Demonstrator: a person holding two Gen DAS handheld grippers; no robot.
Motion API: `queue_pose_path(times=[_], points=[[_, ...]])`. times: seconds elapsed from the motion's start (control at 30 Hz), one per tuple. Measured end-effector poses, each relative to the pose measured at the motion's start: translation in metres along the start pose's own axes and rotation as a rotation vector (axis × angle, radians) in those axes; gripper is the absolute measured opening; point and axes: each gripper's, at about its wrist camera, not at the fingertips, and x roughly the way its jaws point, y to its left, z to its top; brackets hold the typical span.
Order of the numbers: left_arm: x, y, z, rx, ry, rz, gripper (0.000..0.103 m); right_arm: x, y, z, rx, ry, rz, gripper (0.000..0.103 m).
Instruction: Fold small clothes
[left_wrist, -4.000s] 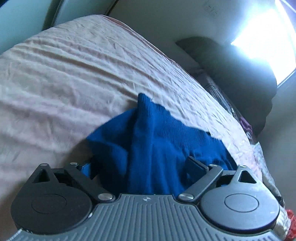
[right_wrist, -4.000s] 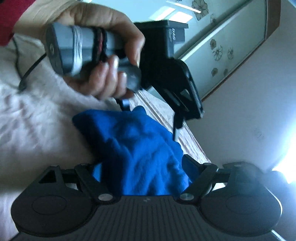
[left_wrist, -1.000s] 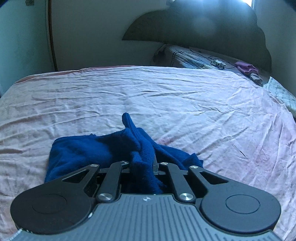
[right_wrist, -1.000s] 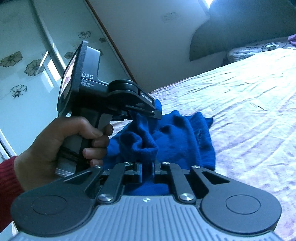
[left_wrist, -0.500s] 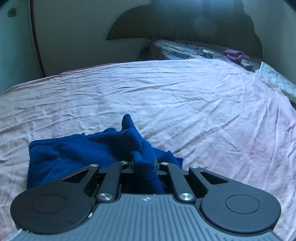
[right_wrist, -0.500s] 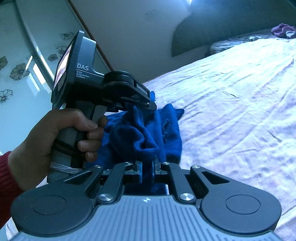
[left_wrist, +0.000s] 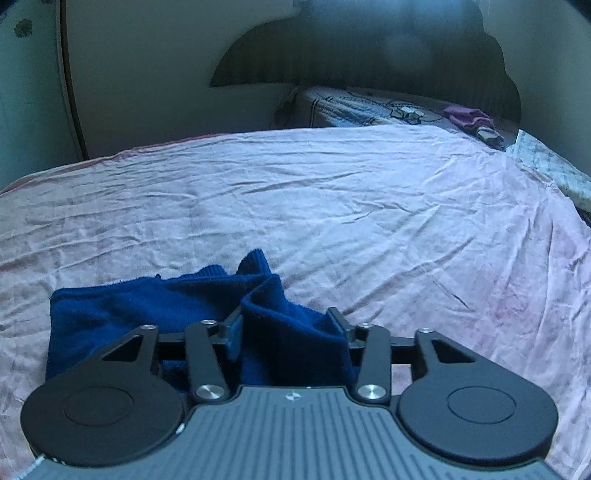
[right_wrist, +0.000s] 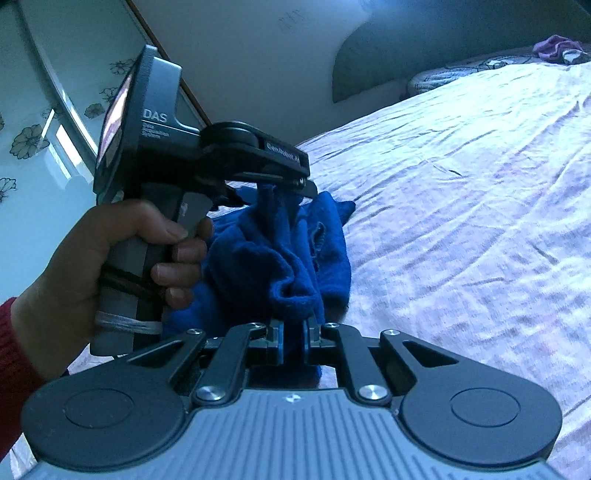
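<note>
Blue knit garment (left_wrist: 155, 314) lies half-folded on the sheet (left_wrist: 369, 221): your left gripper (left_wrist: 286, 325) is opening around its fold, apparently releasing, while your right gripper (right_wrist: 291, 341) pinches an edge to steady it.

a home bedroom. a wide bed (left_wrist: 369, 206) under a wrinkled pink sheet fills most of both views, with a dark curved headboard (left_wrist: 369, 48) against the plain wall and a patterned quilt (left_wrist: 354, 107) below it. a sliding wardrobe door (right_wrist: 33, 122) of frosted glass with printed flowers stands beside the bed.
</note>
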Motion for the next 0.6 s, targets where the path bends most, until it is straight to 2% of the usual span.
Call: queue_pose_path(times=[0.2,0.27,0.43,0.47,0.57,0.6], points=[[-0.010,0.002,0.004,-0.004,-0.029,0.005,0.074,-0.001,-0.002,-0.002,0.003,0.001,-0.009,0.009],[-0.018,0.009,0.008,-0.017,-0.051,0.013,0.077,-0.003,-0.001,-0.002,0.005,0.005,-0.010,0.009],[-0.051,0.048,0.024,-0.147,-0.138,0.021,0.089,-0.002,-0.010,0.000,0.062,0.034,0.019,0.014],[-0.057,0.057,0.025,-0.167,-0.152,0.018,0.091,-0.003,-0.012,0.001,0.068,0.036,0.022,0.019],[-0.075,0.079,0.017,-0.168,-0.166,0.041,0.092,-0.015,-0.015,0.005,0.042,0.011,-0.026,0.045],[-0.079,0.083,0.011,-0.154,-0.163,0.056,0.092,-0.020,-0.016,0.008,0.034,-0.011,-0.042,0.046]])
